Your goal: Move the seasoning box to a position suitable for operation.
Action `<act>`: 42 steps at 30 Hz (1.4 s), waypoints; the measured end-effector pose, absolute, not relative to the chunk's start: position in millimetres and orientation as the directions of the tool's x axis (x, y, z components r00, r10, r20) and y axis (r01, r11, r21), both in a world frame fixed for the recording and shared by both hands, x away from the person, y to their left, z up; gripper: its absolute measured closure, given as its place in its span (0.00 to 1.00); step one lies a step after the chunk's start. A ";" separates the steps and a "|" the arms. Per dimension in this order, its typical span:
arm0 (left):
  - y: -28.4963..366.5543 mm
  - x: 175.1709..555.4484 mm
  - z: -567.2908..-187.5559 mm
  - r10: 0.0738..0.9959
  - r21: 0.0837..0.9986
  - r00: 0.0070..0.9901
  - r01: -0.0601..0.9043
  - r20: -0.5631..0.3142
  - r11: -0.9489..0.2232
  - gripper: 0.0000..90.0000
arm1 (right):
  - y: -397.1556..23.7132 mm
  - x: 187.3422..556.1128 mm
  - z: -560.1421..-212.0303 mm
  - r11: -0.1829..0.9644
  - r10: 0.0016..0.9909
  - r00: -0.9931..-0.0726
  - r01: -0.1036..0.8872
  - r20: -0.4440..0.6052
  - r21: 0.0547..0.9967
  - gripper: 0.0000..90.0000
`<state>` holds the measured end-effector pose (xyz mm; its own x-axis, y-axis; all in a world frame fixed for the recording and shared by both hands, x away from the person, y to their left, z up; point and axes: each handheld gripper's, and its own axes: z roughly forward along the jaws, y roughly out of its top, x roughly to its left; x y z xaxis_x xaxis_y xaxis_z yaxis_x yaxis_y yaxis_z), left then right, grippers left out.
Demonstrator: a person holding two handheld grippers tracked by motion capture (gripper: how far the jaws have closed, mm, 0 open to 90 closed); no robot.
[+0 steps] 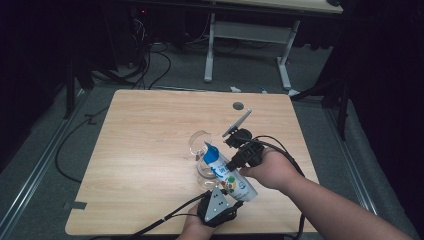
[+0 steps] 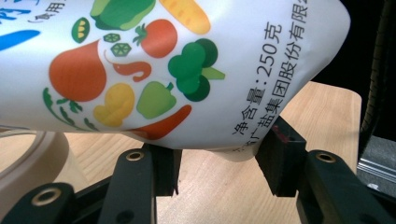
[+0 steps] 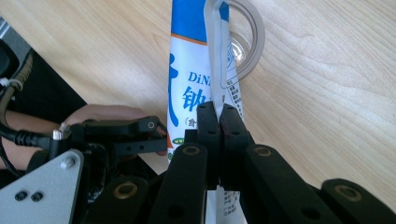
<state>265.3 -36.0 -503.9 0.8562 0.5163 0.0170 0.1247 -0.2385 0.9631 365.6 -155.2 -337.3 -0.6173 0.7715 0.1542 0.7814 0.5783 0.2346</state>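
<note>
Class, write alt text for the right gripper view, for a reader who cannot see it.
The right claw is shut on the back seam of a white and blue pouch, held above a wooden table. A clear glass cup stands behind the pouch. The left claw reaches in from the left.

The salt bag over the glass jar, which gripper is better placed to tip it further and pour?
Left. The left gripper holds the bag's bottom end, so raising it tips the spout toward the glass jar. The right gripper only pinches the back seam mid-bag.
</note>
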 end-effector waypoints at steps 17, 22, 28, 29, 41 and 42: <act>-40.0 267.4 -501.0 0.521 0.965 0.853 0.128 0.010 -0.228 0.61 | -151.5 371.3 -335.4 0.584 0.771 -0.613 0.788 0.170 0.195 0.99; -40.6 268.9 -501.4 0.524 0.964 0.852 0.129 0.011 -0.231 0.62 | -149.0 372.9 -336.8 0.599 0.762 -0.628 0.777 0.159 0.195 1.00; -41.0 271.7 -500.5 0.529 0.965 0.848 0.130 0.011 -0.228 0.62 | -146.3 374.3 -335.9 0.593 0.768 -0.621 0.782 0.158 0.190 0.99; -41.0 272.3 -500.5 0.529 0.965 0.849 0.131 0.010 -0.228 0.62 | -146.7 375.2 -336.2 0.603 0.760 -0.631 0.774 0.153 0.196 0.99; -42.4 277.3 -499.5 0.539 0.965 0.842 0.141 -0.001 -0.219 0.62 | -144.4 381.3 -336.2 0.609 0.758 -0.636 0.769 0.145 0.193 0.99; -42.5 277.6 -499.3 0.539 0.966 0.842 0.141 -0.001 -0.218 0.62 | -144.2 381.3 -336.0 0.601 0.764 -0.628 0.776 0.149 0.191 0.99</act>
